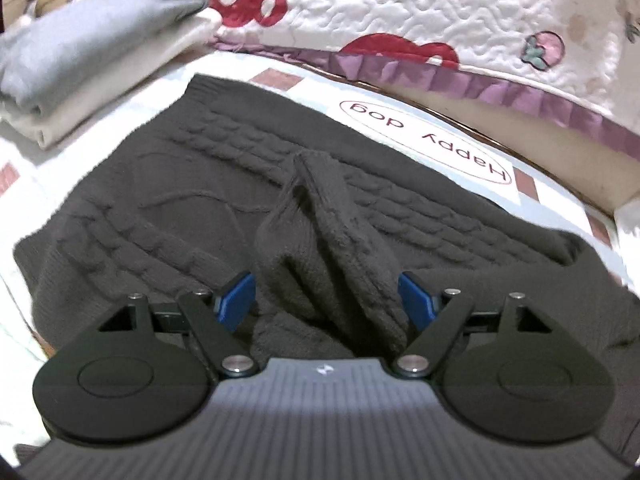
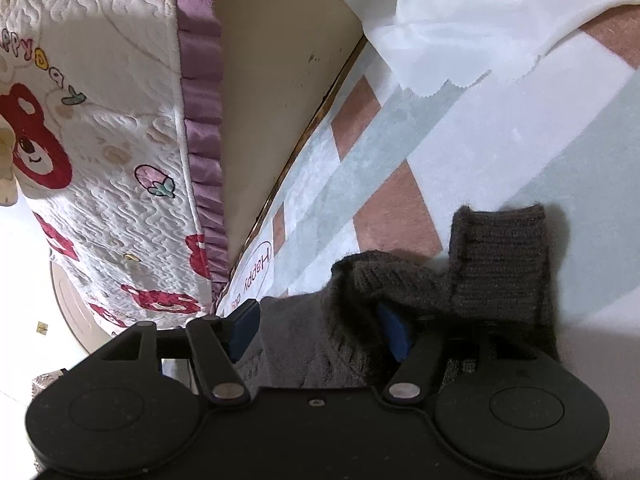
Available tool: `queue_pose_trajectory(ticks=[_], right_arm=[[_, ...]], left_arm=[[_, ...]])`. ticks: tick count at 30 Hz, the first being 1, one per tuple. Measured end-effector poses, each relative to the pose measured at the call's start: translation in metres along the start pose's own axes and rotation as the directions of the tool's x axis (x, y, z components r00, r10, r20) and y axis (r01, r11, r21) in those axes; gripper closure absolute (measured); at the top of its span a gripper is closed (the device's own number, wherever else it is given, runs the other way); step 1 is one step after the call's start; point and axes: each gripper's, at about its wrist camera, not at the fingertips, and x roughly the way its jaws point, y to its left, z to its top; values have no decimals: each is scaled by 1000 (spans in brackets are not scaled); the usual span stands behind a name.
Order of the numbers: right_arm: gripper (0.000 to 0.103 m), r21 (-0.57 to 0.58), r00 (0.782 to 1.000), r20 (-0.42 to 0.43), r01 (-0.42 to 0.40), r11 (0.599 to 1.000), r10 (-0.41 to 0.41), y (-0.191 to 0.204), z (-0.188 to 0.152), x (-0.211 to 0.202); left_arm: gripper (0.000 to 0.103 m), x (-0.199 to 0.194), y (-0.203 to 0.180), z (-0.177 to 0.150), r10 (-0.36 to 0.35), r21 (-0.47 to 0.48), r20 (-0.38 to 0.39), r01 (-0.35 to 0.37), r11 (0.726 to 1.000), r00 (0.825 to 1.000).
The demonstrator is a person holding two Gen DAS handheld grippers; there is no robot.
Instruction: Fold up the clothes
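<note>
A folded stack of grey and cream garments lay at the far left of the checked white, mint and pink bed sheet, beside a white quilted cover with red bears and purple frill. A white sheer cloth draped onto the sheet's far end. No container showed. The dark grey cable-knit sweater lay spread flat on the sheet. The left gripper stood wide apart, a bunched fold of sleeve between its blue pads, not squeezed. The right gripper was likewise spread, the ribbed cuff draped over one pad.
</note>
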Motion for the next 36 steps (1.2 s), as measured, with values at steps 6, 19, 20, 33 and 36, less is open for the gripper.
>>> queue_pose_trajectory(ticks=[6,19,20,33,36], right_arm=[[33,-44,999,-12,41,998,-42,7,-2,3],[33,-112,992,-27,117,987,-121,15,-6,10],[33,-112,993,-25,116,987,-119,14,-7,10],[37,-130,992,22,123,984,-121,13,-13,8],[37,-131,993,33,118,984,-115,12,-13,7]], left_arm=[[20,18,-15,7,48,72,-15,-47,996,999],[71,29,-60,-5,152,363,75,-169,916,986],[78,24,-68,-5,158,402,132,-199,894,979],[80,-24,-21,19,192,250,200,-239,938,961],[82,1,14,5,290,219,110,-307,926,951]])
